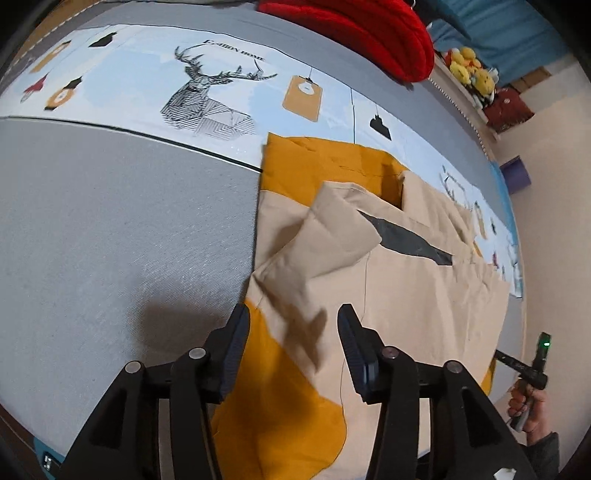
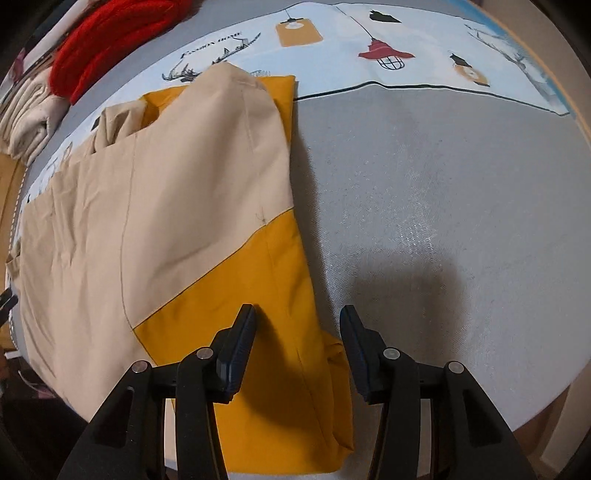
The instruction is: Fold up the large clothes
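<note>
Claws (image 1: 291,332) agape; garment (image 1: 388,295) edge cropped.

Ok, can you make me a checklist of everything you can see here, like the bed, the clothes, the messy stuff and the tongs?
Surface: grey bed cover with a printed strip showing deer and lamps.
Job's things: beige and yellow garment lying partly folded, a sleeve flopped over it.
Clutter: red knit and folded cream cloth at the far edge; yellow plush toys on a shelf.
Tongs: left tongs open above the garment, holding nothing; right tongs open over its yellow hem, holding nothing.
Cables: nothing seen.
Surroundings: pale wall, blue curtain.
</note>
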`<state>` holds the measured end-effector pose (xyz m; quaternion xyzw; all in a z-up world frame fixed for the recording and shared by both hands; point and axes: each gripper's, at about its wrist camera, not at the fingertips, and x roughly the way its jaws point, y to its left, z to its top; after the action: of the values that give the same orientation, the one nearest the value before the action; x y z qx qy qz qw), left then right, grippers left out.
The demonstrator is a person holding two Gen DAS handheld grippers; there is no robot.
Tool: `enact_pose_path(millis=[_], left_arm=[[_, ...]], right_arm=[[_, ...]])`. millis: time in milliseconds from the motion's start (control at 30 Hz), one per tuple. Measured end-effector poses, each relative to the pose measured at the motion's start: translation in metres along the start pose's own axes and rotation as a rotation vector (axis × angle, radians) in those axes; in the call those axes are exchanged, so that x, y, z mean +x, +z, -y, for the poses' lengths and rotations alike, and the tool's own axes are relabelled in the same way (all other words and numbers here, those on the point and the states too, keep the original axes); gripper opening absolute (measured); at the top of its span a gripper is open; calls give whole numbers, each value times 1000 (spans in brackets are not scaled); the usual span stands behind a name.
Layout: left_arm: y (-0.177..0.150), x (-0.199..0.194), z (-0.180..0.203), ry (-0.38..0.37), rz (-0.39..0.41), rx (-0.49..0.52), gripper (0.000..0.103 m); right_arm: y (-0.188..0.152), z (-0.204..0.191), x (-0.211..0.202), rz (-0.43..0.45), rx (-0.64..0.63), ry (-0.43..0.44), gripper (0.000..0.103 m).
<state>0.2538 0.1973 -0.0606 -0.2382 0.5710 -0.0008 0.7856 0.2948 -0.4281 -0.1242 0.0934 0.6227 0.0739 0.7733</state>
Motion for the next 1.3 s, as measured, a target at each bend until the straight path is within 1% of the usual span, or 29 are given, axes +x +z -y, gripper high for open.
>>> enact_pose_path(millis=[100, 167, 200, 233, 267, 300, 333, 367, 400, 433, 467, 500, 533, 567, 600, 633, 667, 700, 767, 833, 933, 1000, 1033, 1100, 1133, 1167, 1233, 1267, 1300], left_arm=[[6, 9, 9, 30, 1, 34, 45], [9, 14, 13, 57, 9, 62, 45], [11, 16, 14, 71, 12, 77, 45], [13, 19, 16, 84, 16, 93, 43], [14, 21, 17, 95, 18, 107, 35], [17, 22, 19, 91, 19, 125, 24], [20, 24, 21, 73, 17, 140, 1], [25, 20, 23, 75, 47, 154, 1], [29, 12, 25, 91, 100, 159, 1], [36, -1, 26, 87, 174, 146, 0], [41, -8, 24, 70, 214, 125, 0], [48, -18, 19, 42, 271, 83, 0], [54, -25, 16, 31, 320, 45, 0], [58, -27, 15, 32, 345, 31, 0], [63, -28, 15, 29, 367, 20, 0], [68, -27, 16, 31, 380, 17, 0], [73, -24, 19, 42, 391, 21, 0], [77, -21, 23, 54, 403, 34, 0], [86, -13, 28, 74, 412, 53, 0], [97, -3, 32, 104, 412, 55, 0], [110, 8, 31, 136, 435, 46, 0], [115, 20, 32, 172, 433, 50, 0], [117, 26, 32, 187, 424, 50, 0], [120, 42, 30, 213, 395, 49, 1], [121, 49, 28, 224, 379, 47, 4], [122, 58, 26, 233, 357, 45, 9], [124, 79, 20, 241, 262, 30, 11], [123, 85, 18, 242, 223, 24, 21], [120, 89, 16, 237, 178, 19, 25]], right_arm=[[1, -2, -2, 15, -7, 9, 48], [5, -8, -6, 38, -29, -1, 48], [7, -9, -6, 42, -30, 2, 44], [7, -10, -6, 43, -30, 3, 27], [8, -10, -7, 46, -28, 1, 15], [10, -10, -10, 61, -18, -4, 9], [11, -11, -15, 81, -13, 7, 4], [13, -14, -23, 116, -12, 21, 4], [15, -18, -29, 146, -11, 31, 3], [19, -21, -40, 193, -9, 50, 3], [23, -25, -58, 271, -5, 82, 3], [27, -30, -69, 343, -5, 93, 2], [30, -32, -77, 389, -4, 91, 2], [33, -33, -84, 442, 3, 74, 2], [38, -30, -86, 469, 33, 61, 2], [42, -27, -82, 464, 64, 48, 2], [46, -24, -75, 440, 89, 34, 2], [50, -23, -67, 418, 103, 17, 2], [57, -21, -57, 406, 119, -10, 2], [63, -24, -56, 427, 126, -21, 2], [71, -37, -60, 486, 94, -65, 2], [74, -38, -61, 497, 83, -77, 2], [79, -45, -55, 492, 60, -111, 2], [85, -47, -43, 462, 57, -145, 2], [90, -47, -35, 440, 57, -157, 2], [92, -48, -27, 402, 55, -181, 2], [95, -45, -4, 317, 44, -238, 2], [95, -45, -4, 317, 44, -238, 3], [93, -38, 16, 218, 51, -267, 9]])
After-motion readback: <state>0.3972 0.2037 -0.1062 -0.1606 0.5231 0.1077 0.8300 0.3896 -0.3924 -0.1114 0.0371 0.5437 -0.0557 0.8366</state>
